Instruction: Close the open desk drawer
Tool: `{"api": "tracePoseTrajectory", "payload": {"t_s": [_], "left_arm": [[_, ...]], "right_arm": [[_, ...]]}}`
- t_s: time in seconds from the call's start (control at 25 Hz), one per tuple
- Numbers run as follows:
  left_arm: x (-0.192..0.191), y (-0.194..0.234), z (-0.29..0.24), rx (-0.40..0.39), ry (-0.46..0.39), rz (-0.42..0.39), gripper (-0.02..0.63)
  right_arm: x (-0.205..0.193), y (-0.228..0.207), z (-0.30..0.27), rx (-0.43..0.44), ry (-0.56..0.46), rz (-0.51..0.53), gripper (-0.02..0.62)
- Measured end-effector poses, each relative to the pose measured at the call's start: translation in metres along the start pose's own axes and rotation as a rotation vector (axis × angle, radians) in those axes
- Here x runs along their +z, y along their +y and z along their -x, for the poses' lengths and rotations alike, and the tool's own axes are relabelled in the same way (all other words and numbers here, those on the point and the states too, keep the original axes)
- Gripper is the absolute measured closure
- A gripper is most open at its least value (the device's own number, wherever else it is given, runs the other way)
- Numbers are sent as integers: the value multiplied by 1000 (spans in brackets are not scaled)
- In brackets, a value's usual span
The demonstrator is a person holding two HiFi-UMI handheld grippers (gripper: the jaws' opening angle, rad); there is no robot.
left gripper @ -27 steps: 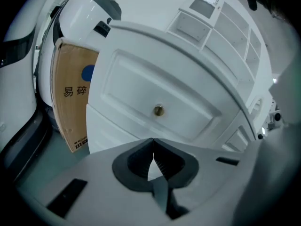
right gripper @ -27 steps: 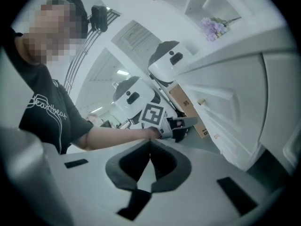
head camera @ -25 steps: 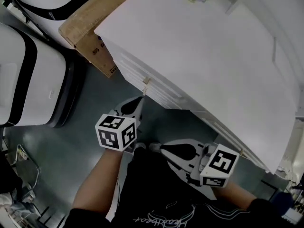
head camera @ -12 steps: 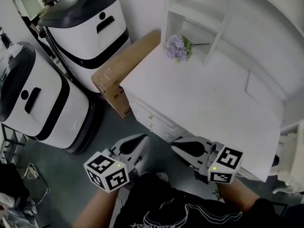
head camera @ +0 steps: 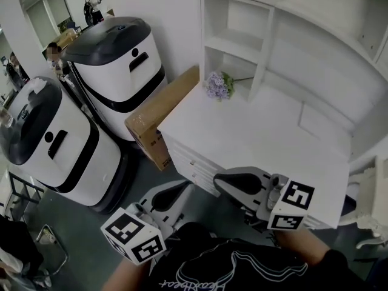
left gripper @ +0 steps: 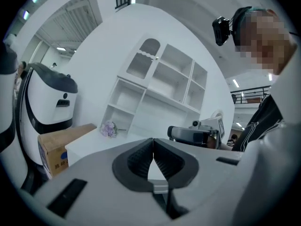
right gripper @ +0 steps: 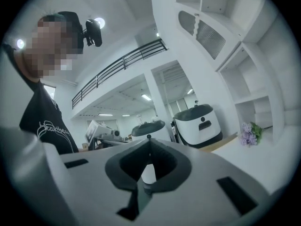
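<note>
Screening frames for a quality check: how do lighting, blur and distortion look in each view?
Head view: flat, even light, sharp, the white desk top showing little contrast. Left gripper view: heavy fisheye with dark corners, the shelf unit bowed, the shut left claw looming close. Right gripper view: same fisheye, a bright lamp glaring, the shut right claw large in the foreground.

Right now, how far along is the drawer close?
Done, by the look of it: the drawer fronts sit flush under the desk top, with none sticking out in the head view. In hand: nothing. The left gripper and right gripper are both shut and empty, held short of the desk. Left: likely nothing, though the right gripper hides part of the desk front.
</note>
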State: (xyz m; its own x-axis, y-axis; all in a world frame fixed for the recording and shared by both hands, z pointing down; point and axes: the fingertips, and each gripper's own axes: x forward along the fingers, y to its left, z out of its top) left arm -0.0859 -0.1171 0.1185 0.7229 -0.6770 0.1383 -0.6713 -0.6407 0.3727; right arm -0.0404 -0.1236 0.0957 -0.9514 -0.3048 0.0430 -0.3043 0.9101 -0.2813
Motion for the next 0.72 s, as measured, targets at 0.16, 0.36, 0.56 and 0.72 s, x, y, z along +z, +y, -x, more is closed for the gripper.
{"api": "tracePoseTrajectory", "payload": {"t_s": [0.16, 0.36, 0.56, 0.72], "left_arm": [[14, -19, 1, -26, -24, -47, 601], [21, -24, 4, -29, -42, -73, 600], [22, -22, 1, -28, -42, -70, 601], [19, -20, -4, -33, -34, -52, 601]], "right_arm": [[14, 13, 5, 14, -37, 12, 589], [22, 16, 6, 33, -62, -27, 589], [21, 15, 4, 13, -30, 38, 589], [17, 11, 4, 8, -28, 18, 589]]}}
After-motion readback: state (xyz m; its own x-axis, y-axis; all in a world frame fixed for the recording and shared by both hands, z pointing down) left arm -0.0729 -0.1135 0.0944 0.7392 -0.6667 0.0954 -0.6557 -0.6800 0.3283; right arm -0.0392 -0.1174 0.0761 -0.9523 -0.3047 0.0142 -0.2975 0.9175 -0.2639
